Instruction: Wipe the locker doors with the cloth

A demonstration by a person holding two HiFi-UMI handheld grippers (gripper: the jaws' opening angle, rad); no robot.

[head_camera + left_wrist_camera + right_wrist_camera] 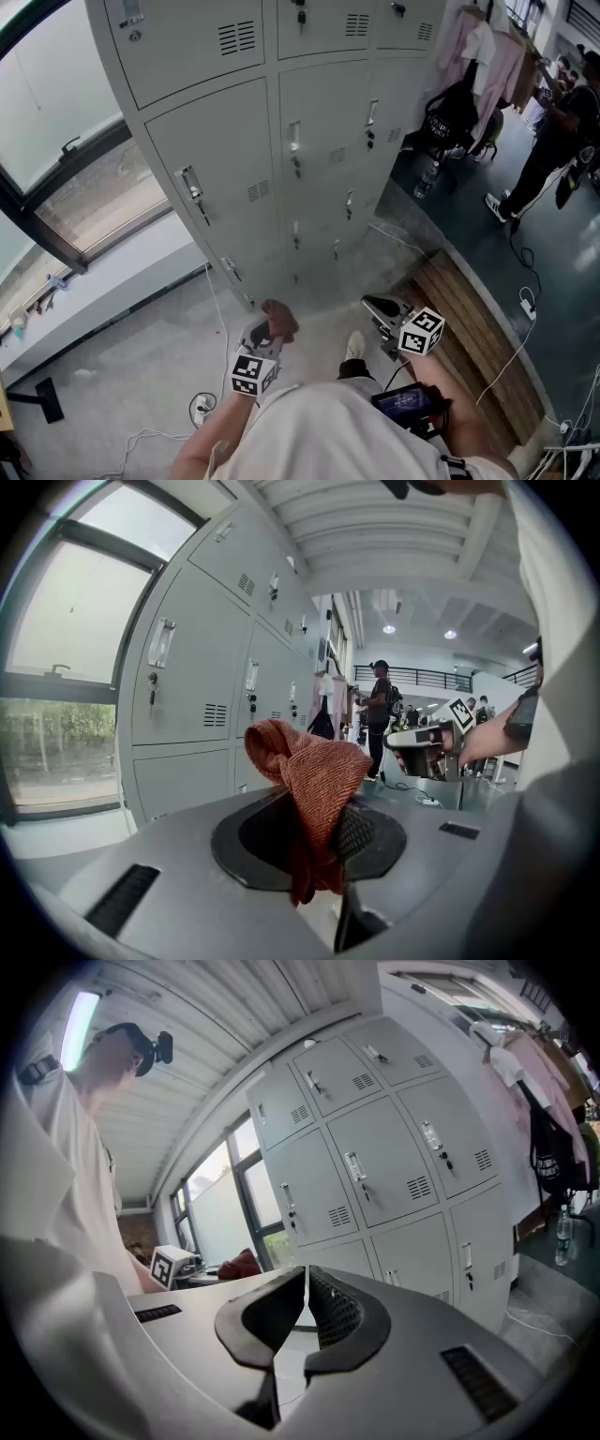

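Observation:
A rust-red cloth [309, 780] is bunched between the jaws of my left gripper [323, 832], which is shut on it. In the head view the cloth [278, 319] sits low, a little in front of the bottom row of the grey lockers [281, 159], not touching a door. My left gripper [267, 330] points toward the locker bank. My right gripper [375, 309] is held to the right near the bench, its jaws closed together with nothing between them; in its own view the right gripper [306, 1297] faces the locker doors [394, 1166] and the cloth [240, 1264] shows at far left.
A wooden bench [478, 328] runs along the right. A white cable [216, 309] trails over the concrete floor by the lockers. A window ledge [84, 281] lies at left. Clothes and a black bag [459, 112] hang at the far end, where a person [553, 141] stands.

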